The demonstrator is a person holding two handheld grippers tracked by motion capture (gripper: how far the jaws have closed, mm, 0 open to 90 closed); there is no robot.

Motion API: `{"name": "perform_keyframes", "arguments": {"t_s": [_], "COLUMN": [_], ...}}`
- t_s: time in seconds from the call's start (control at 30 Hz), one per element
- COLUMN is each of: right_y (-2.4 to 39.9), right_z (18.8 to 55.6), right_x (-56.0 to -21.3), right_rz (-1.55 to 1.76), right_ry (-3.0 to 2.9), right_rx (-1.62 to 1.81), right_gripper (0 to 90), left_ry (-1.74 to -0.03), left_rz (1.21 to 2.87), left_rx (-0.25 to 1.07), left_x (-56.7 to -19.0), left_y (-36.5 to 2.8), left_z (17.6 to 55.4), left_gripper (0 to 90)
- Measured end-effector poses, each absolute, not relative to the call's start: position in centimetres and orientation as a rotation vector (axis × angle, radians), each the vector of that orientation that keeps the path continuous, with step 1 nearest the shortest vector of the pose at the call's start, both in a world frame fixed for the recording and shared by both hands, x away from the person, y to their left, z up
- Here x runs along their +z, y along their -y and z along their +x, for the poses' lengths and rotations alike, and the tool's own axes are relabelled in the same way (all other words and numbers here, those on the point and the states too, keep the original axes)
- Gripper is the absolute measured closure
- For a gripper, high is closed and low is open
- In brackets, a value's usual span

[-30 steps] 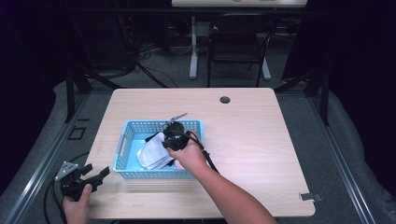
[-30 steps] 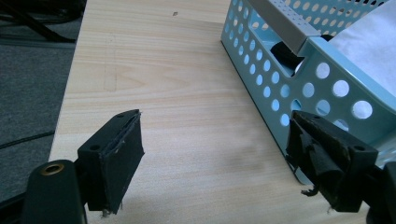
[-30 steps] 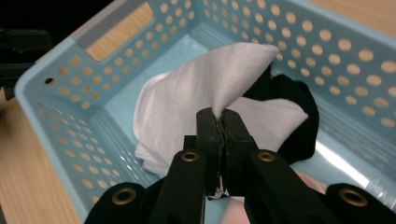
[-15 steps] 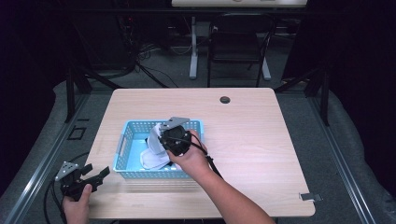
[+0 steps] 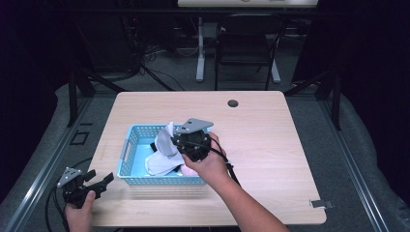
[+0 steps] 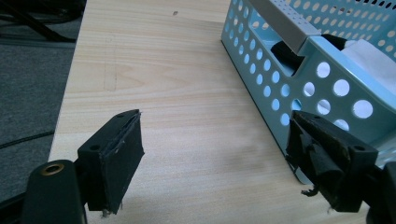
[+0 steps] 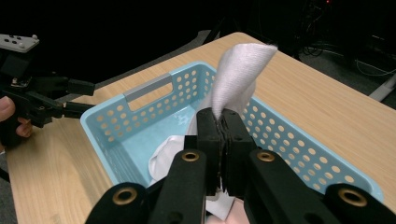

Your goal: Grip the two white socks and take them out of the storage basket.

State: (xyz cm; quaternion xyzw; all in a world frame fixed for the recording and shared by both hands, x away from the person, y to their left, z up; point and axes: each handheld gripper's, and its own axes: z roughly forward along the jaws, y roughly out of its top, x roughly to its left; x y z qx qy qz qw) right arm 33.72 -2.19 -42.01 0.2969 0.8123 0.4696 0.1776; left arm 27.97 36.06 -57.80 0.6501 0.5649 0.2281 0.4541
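A light blue perforated basket (image 5: pixel 126 145) stands on the wooden table, with white cloths (image 5: pixel 162 163) and something dark inside. My right gripper (image 7: pixel 221 122) is shut on a white cloth (image 7: pixel 239 74) and holds it up over the basket (image 7: pixel 299 154); in the high view the gripper (image 5: pixel 181 141) hangs above the basket's right half with the cloth (image 5: pixel 167 138) lifted. My left gripper (image 5: pixel 104 180) rests open at the table's front left corner. Its jaws stand wide apart in the left gripper view (image 6: pixel 217 154), just outside the basket's corner (image 6: pixel 327 88).
A small dark hole (image 5: pixel 233 103) marks the table's far edge. Chairs and cables stand on the floor beyond the table. The right half of the tabletop (image 5: pixel 280 145) is bare wood.
My right gripper has risen and drifted right over the basket, pulling the white cloth up out of the pile. The left gripper has stayed put.
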Motion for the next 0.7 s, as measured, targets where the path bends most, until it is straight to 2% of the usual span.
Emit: {"name": "perform_keyframes", "arguments": {"t_s": [0.7], "right_y": [8.9], "right_z": [30.6], "right_x": [-38.9], "right_rz": [0.888], "right_ry": [-2.217], "right_rx": [1.380], "right_gripper": [88.2], "left_ry": [-1.397], "left_rz": [1.608], "left_rx": [0.562], "left_x": [-57.8], "left_y": [-36.0], "left_z": [28.0], "left_gripper": [18.6]}}
